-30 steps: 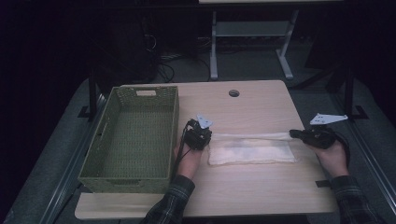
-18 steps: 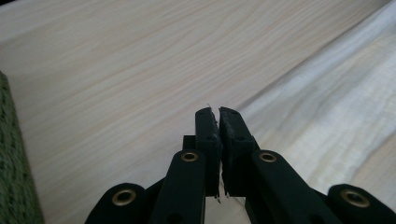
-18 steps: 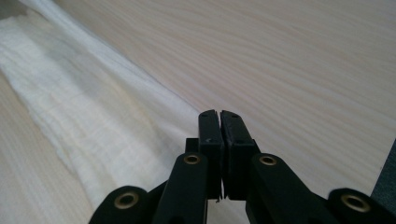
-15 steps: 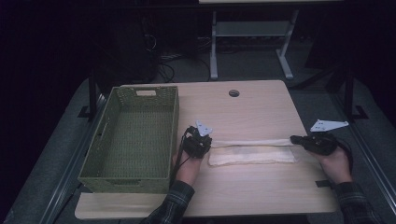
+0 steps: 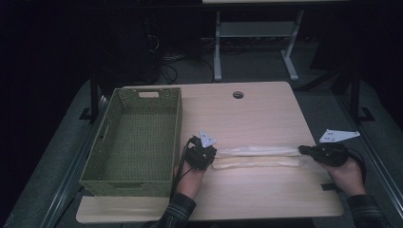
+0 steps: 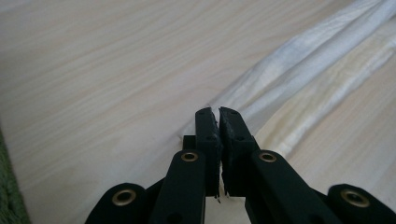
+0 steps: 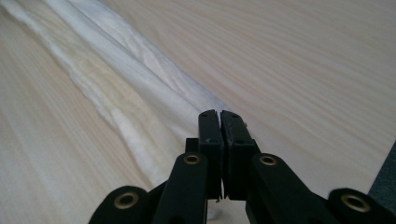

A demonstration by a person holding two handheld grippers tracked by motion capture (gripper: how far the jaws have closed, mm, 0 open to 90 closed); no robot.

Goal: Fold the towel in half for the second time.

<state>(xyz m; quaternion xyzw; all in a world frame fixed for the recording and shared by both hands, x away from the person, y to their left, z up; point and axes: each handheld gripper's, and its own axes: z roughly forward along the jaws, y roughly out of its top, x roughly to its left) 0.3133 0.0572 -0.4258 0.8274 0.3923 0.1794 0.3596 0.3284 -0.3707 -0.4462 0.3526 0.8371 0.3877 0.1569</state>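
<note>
A white cloth (image 5: 259, 156) lies on the wooden table (image 5: 256, 114) as a long narrow strip, folded along its length. My left gripper (image 5: 212, 158) is shut on the strip's left end, and my right gripper (image 5: 303, 151) is shut on its right end. In the left gripper view the jaws (image 6: 218, 114) are pressed together at the cloth's (image 6: 317, 74) corner. The right gripper view shows the same: black jaws (image 7: 219, 116) closed where the cloth (image 7: 116, 79) ends, its folds running away up-left.
A green woven basket (image 5: 178, 137) stands empty on the table's left side, close beside my left hand. A round cable hole (image 5: 238, 95) sits near the far edge. A white desk frame (image 5: 256, 33) stands on the floor beyond.
Both grippers have drawn toward the near edge with the cloth's far edge in them. The cloth has gone from a wide flat sheet to a narrow folded strip.
</note>
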